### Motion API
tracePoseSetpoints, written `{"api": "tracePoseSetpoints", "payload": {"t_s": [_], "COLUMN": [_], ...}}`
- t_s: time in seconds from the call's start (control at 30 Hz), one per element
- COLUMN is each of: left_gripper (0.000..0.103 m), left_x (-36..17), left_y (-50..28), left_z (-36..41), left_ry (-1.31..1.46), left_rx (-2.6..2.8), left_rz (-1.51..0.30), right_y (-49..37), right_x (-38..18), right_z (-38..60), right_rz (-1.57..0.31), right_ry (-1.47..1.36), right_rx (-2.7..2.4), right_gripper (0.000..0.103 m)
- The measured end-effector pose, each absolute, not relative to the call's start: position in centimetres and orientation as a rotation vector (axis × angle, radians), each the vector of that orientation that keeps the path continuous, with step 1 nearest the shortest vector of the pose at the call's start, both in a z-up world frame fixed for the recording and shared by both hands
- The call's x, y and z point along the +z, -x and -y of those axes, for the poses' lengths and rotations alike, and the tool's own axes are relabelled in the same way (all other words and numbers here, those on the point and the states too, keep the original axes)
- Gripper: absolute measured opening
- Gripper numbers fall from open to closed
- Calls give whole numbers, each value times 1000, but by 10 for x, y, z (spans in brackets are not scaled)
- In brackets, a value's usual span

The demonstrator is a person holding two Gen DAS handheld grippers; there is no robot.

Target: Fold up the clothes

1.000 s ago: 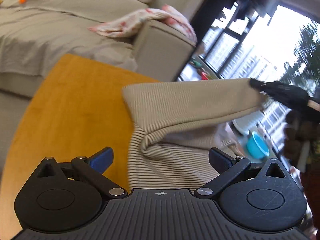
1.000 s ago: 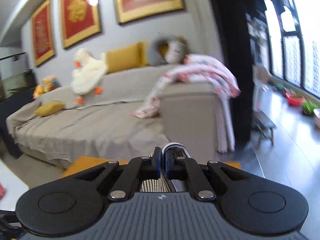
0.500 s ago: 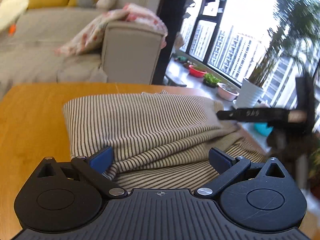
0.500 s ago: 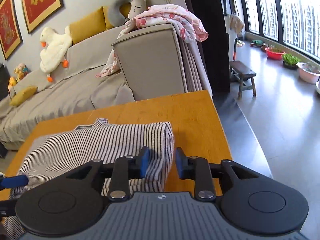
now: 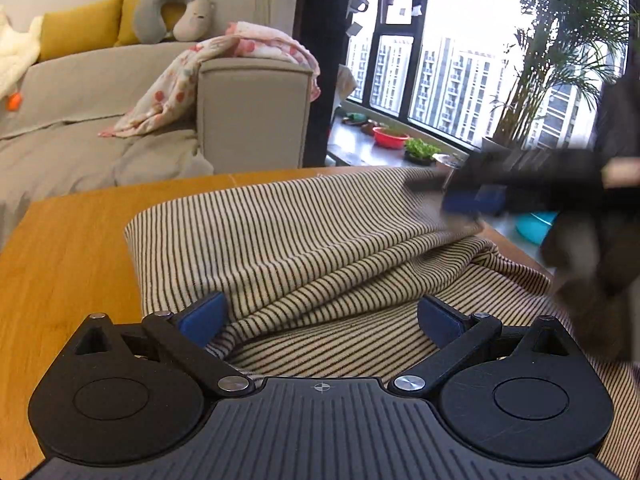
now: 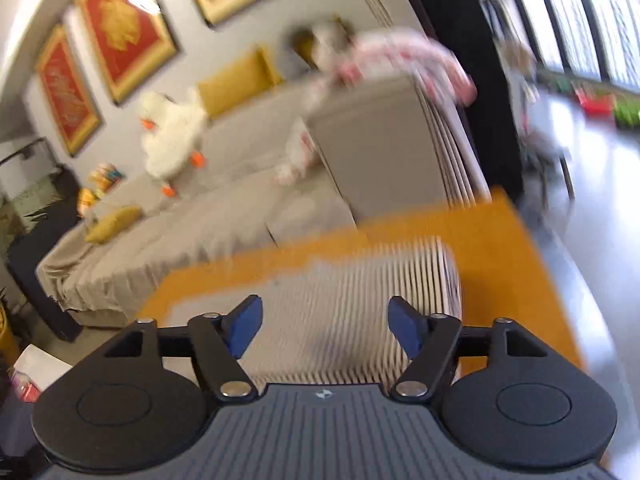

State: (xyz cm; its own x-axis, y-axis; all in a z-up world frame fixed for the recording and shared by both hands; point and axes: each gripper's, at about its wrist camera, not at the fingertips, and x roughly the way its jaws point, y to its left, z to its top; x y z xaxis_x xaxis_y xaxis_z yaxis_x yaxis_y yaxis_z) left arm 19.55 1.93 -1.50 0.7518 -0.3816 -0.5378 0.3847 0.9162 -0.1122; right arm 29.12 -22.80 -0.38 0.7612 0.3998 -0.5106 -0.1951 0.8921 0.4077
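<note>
The left gripper point(image 5: 320, 316) stands wide open, its two blue pads far apart, and it holds nothing. Directly ahead of it and between its fingers lies the beige knitted garment with thin dark stripes point(image 5: 296, 248), folded over itself in soft layers on the orange-yellow wooden table point(image 5: 68, 248). The left blue pad point(image 5: 202, 316) is touching, or almost touching, the near edge of the folded cloth; I cannot tell which. Ahead and to the right, at the far corner of the garment, the right gripper point(image 5: 476, 202) appears as a dark blurred shape with a blue pad — just above the cloth or on it, the blur hides this.

In the right wrist view the right gripper point(image 6: 326, 326) is also spread wide, with nothing between its pads. The striped garment point(image 6: 360, 292) lies directly in front of it and below, blurred, its folded edge to the right front. The table point(image 6: 504, 264) extends beyond it on both sides.

Farther ahead stands a grey fabric sofa point(image 6: 248, 216) with a pink patterned blanket point(image 6: 404, 56) over its armrest and a white plush duck point(image 6: 172, 132) on the seat.
</note>
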Motion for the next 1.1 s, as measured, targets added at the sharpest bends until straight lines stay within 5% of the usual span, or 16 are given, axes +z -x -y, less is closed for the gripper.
{"api": "tracePoseSetpoints", "payload": {"t_s": [0.3, 0.47, 0.77, 1.1], "left_gripper": [103, 103, 103, 103], "left_x": [-14, -15, 18, -15], "left_y": [-161, -148, -170, -208], "left_z": [-35, -37, -49, -41], "left_ry": [23, -11, 127, 172], "left_rx": [-507, -569, -508, -393], "left_rz": [-652, -704, -527, -604], "right_y": [-242, -224, -227, -226], "right_x": [-21, -21, -25, -27], "right_z": [221, 217, 232, 239], "right_rz": [-617, -618, -601, -585], "right_ry": [-339, -340, -466, -510], "right_rx": [332, 392, 435, 474], "right_gripper": [77, 103, 103, 103]}}
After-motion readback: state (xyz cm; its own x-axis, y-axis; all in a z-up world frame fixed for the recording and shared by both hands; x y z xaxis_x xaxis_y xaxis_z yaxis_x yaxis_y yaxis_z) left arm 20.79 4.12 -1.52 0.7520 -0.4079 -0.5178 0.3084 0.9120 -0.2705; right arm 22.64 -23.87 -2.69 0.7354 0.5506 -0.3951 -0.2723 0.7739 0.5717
